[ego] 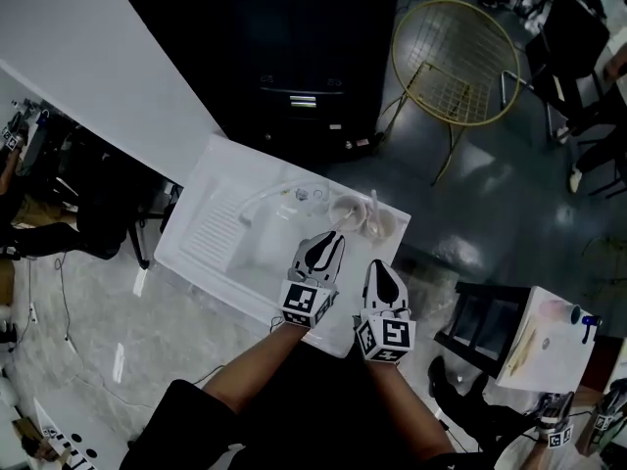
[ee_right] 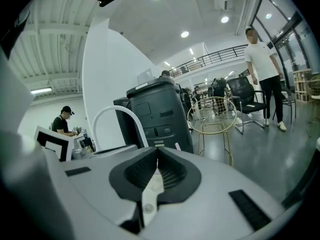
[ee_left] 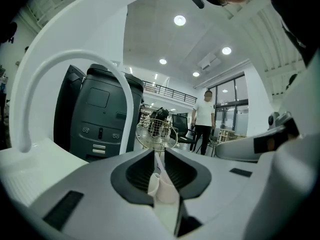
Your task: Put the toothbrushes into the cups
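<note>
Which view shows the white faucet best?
The left gripper view: the faucet arches large and close across its left side. The right gripper view shows it smaller, beyond the jaws. The head view shows only a faint pale curve on the sink.

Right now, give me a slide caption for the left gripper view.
Left gripper shut on a white toothbrush, faucet arching at left.
</note>
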A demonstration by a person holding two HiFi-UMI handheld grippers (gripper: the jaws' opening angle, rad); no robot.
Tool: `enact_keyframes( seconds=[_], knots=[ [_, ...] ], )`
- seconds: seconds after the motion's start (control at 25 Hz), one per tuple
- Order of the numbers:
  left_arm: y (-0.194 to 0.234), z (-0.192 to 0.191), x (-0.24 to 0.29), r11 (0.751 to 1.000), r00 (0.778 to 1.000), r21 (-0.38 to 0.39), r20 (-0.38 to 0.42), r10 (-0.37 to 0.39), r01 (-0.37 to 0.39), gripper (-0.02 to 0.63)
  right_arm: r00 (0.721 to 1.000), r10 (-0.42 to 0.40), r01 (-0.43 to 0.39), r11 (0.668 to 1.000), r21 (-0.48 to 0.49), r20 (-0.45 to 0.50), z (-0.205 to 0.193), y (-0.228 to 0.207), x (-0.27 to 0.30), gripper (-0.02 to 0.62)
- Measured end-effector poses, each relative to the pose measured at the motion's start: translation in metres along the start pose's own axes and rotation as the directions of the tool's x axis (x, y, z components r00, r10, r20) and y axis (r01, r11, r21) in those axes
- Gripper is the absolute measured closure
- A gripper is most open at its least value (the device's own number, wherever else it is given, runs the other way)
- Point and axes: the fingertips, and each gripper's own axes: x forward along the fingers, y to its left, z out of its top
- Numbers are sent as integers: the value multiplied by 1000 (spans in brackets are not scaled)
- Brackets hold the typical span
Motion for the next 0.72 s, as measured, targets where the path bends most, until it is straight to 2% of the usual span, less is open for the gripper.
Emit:
enact_keyframes(
  seconds=[0.28, 0.52, 0.72],
  knots=[
    [-37, 17, -50, 999, 999, -1, 10, -44, 44, 534, 997, 38, -37, 999, -7, 71, 18, 13, -25, 575],
    [-43, 22, -91, 998, 998, -46, 46, -41, 43, 581, 998, 40, -40, 999, 12, 43, -2, 21, -39, 577],
    [-32, 25, -116, 997, 998, -57, 42, -47, 49, 588, 997, 76, -75, 996, -51, 20, -8, 54, -49, 575]
  ],
)
